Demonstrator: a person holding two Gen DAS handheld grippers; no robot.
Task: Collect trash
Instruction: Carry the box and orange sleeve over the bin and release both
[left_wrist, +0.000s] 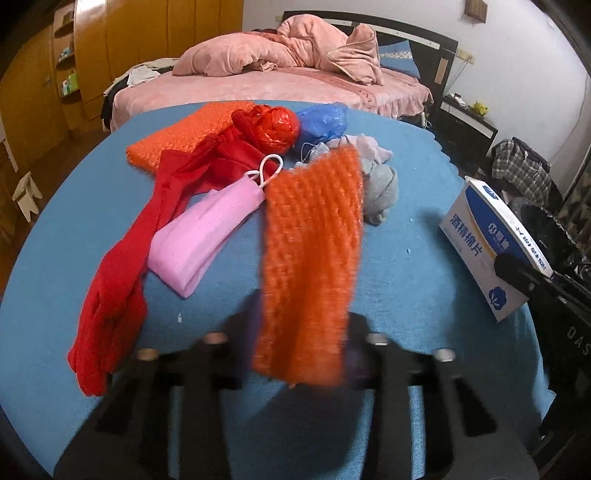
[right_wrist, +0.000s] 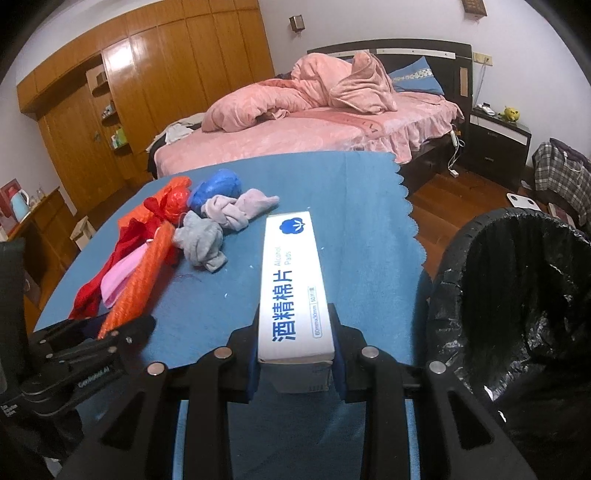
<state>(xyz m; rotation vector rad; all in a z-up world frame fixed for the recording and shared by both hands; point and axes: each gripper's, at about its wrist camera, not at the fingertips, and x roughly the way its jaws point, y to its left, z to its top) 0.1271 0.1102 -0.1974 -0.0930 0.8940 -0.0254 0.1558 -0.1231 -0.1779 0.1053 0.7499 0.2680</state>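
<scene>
A sheet of orange bubble wrap (left_wrist: 310, 258) stands up between the blurred jaws of my left gripper (left_wrist: 301, 332), which is shut on its lower end. From the right wrist the same gripper (right_wrist: 125, 328) shows at the lower left, with the orange sheet (right_wrist: 144, 280) rising from its tip. My right gripper (right_wrist: 295, 332) is shut on a white alcohol-pads box (right_wrist: 291, 266) with blue lettering. This box (left_wrist: 491, 254) sits at the table's right edge. A bin with a black liner (right_wrist: 517, 295) stands open just right of it.
On the blue tablecloth (left_wrist: 406, 258) lie a red glove (left_wrist: 122, 280), a pink face mask (left_wrist: 199, 236), a second orange bubble wrap (left_wrist: 181, 136), a red plastic ball (left_wrist: 277, 127), a blue plastic bag (left_wrist: 325, 118) and grey socks (left_wrist: 380, 184). A pink bed (right_wrist: 314, 129) stands behind.
</scene>
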